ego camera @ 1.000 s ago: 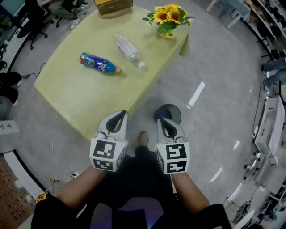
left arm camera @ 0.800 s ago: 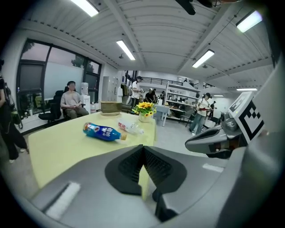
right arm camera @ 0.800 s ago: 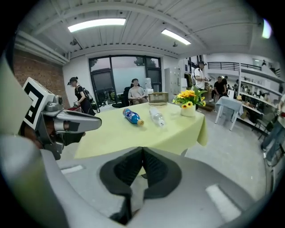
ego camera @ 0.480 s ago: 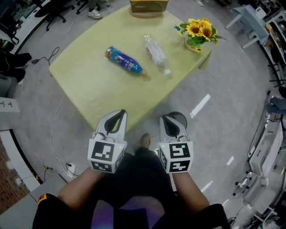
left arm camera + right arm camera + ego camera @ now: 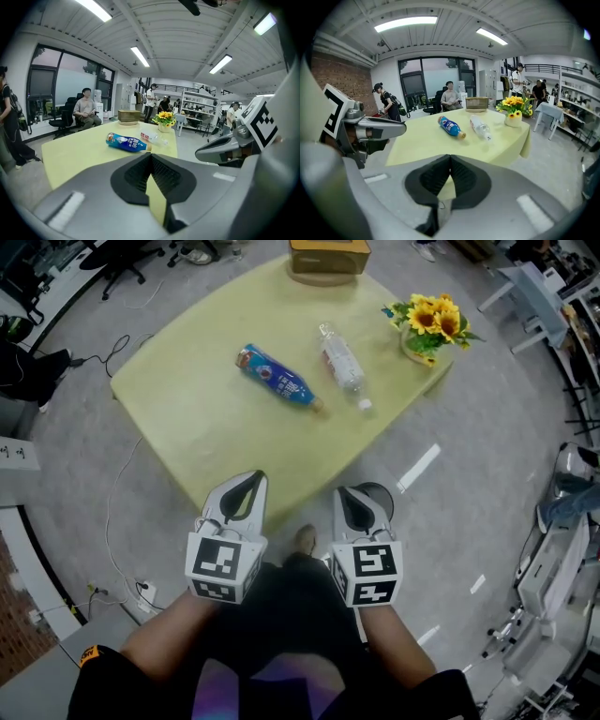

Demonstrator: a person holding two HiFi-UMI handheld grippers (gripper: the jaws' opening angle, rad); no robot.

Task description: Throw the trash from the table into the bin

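Since the earlier head views, the table and everything on it are being shown shifted toward the right of the picture. Both grippers are being kept at the same low spot in the frame, and the bottles are being left in the same arrangement on the tabletop.

Nothing of the task is being shown as done yet: both pieces of trash are lying on the table, and neither is being carried. Judged from this, only the approach is being made, and two pickups and two drops are being left to do.

At the left, the left gripper is being held at the table's near edge, its jaws clenched together with nothing between them. The blue bottle is lying on its side well beyond those jaws, further up the picture and slightly to the right, its cap end pointing right. Near it, further right, the clear bottle is lying on its side too, apart from the blue one. Further right again, a pot of sunflowers is standing at the table's corner.

The right gripper is being held off the table, over the floor. Its jaws are likewise pressed shut on nothing, and both bottles are well ahead of it. A dark round container, probably the bin, is being partly covered by that gripper.
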